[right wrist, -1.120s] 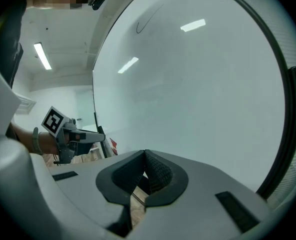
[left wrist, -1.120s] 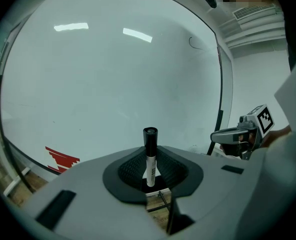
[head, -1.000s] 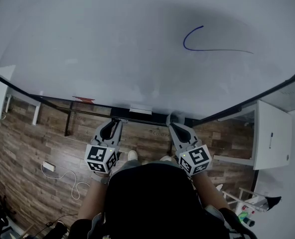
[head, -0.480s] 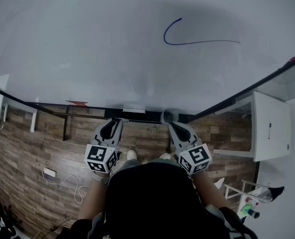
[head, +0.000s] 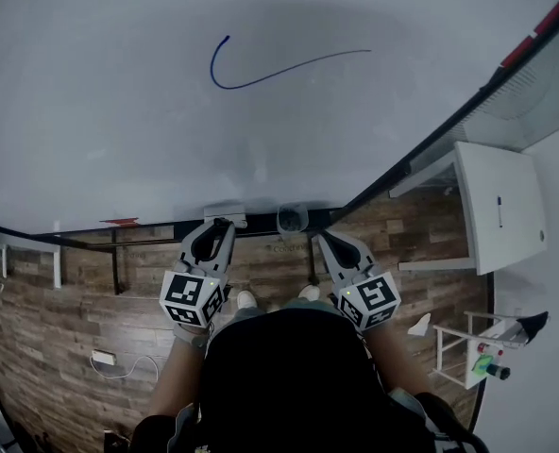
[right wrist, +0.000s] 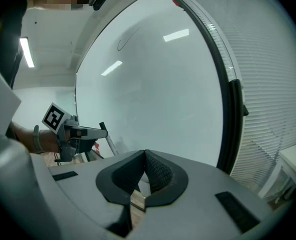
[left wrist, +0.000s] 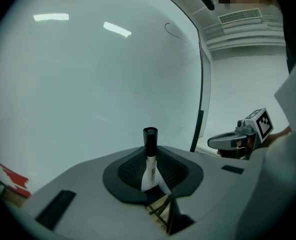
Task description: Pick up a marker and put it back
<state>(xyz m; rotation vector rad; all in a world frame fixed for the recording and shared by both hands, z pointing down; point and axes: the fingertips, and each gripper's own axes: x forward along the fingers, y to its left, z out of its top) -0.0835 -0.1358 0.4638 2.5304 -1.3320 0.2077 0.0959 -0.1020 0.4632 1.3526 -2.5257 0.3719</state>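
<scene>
Black-capped marker [left wrist: 150, 139] stood upright, clamped in left hand-held gripper [left wrist: 151, 166]. Right hand-held gripper [right wrist: 144, 159] was closed, empty, facing whiteboard [head: 261, 140].

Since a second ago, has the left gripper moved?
Yes, rightward along the board: the left gripper was left of the white box, and is now just below it.

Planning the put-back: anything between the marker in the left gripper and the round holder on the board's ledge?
Nothing visible. The marker is clamped in the jaws of the left gripper; the holder sits just right of it. The right gripper, shut and empty, is on the holder's far side.
</scene>
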